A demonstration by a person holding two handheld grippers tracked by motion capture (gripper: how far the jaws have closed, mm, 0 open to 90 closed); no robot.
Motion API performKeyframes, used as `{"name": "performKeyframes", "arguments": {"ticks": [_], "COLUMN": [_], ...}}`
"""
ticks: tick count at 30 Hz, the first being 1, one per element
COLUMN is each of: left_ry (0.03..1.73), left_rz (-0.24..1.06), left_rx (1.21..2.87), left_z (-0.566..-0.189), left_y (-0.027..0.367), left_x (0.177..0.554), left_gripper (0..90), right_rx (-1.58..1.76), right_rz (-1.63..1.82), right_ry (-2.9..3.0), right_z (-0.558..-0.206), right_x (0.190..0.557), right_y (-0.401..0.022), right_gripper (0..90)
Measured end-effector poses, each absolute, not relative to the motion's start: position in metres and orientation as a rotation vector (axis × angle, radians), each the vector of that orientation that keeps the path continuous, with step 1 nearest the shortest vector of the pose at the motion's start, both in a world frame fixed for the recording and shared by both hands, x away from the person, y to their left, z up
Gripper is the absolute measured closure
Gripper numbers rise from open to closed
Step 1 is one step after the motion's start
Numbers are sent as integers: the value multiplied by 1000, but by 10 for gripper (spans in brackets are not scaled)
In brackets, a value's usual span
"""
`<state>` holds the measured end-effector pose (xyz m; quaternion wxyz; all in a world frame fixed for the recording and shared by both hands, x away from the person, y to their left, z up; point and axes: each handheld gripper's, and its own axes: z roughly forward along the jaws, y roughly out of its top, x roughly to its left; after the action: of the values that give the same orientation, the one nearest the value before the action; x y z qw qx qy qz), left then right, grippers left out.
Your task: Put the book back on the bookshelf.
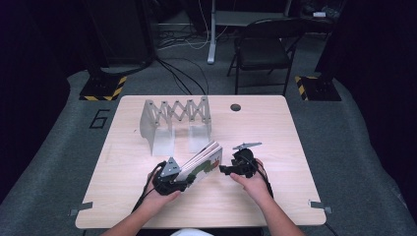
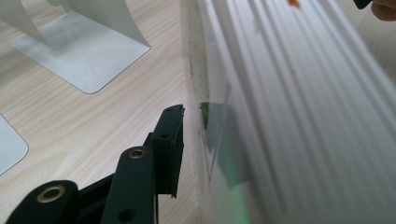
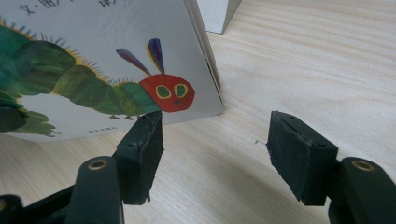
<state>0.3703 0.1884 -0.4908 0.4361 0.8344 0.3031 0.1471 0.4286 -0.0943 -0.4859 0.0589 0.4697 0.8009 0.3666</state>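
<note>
A thick board book (image 1: 201, 164) with a green caterpillar on its white cover (image 3: 93, 56) stands tilted on its edge near the table's front, pages slightly fanned (image 2: 289, 93). My left gripper (image 1: 186, 182) is at the book's left end with the book between its jaws. The one visible finger (image 2: 168, 144) stands a narrow gap off the book's side, and the other jaw is hidden behind the pages. My right gripper (image 1: 223, 169) rests just right of the book, open (image 3: 215, 135) with only bare table between its pads. The cover's lower corner lies just beyond its left pad.
A grey folding metal book rack (image 1: 174, 118) stands behind the book, its base plates (image 2: 79, 51) flat on the wooden table (image 1: 275, 128). A round cable hole (image 1: 235, 106) sits near the far edge. A folding chair (image 1: 265, 44) stands beyond the table.
</note>
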Motion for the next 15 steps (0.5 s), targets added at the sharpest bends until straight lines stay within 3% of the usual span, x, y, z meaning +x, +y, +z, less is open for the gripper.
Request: {"name": "performKeyframes", "arguments": {"ticks": [15], "left_ry": [750], "left_rz": [384], "left_rx": [2084], "left_z": [-489], "left_y": [185], "left_x": [372], "left_gripper": [565], "right_rx": [1419], "right_rz": [1113], "right_ry": [2417], "right_z": [-485], "right_x": [425], "right_y": [-96], "right_gripper": [357]}}
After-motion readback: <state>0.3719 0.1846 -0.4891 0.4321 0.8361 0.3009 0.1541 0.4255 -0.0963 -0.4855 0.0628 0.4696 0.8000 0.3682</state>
